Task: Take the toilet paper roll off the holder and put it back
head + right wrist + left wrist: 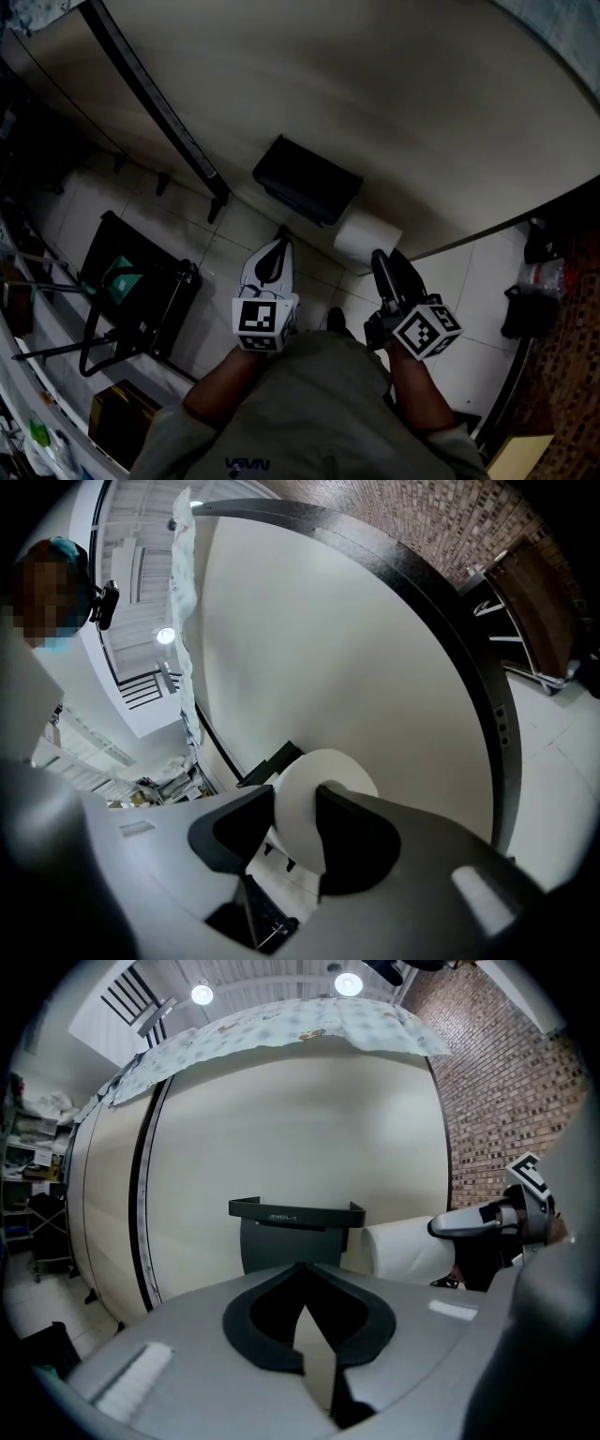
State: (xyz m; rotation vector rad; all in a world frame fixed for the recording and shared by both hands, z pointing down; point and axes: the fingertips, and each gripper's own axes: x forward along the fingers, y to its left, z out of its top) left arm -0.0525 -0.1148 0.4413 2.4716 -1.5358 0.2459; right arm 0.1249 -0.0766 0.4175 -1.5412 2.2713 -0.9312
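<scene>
A white toilet paper roll [366, 239] hangs just right of a black wall holder [305, 180] on the cream wall. My right gripper [377, 257] has its jaws on either side of the roll and is shut on it; in the right gripper view the roll [330, 764] fills the gap between the dark pads of this gripper [298, 795]. I cannot tell whether the roll still sits on the holder [267, 766]. My left gripper [280, 244] hovers below the holder, shut and empty. In the left gripper view, that gripper [300, 1267] points at the holder [295, 1227], with the roll [403, 1251] to its right.
A black strip [155, 103] runs down the cream wall left of the holder. A dark wheeled cart [141, 291] and a cardboard box [117, 412] stand on the tiled floor at left. Black bags [530, 291] lie at right by a brick wall [497, 1082].
</scene>
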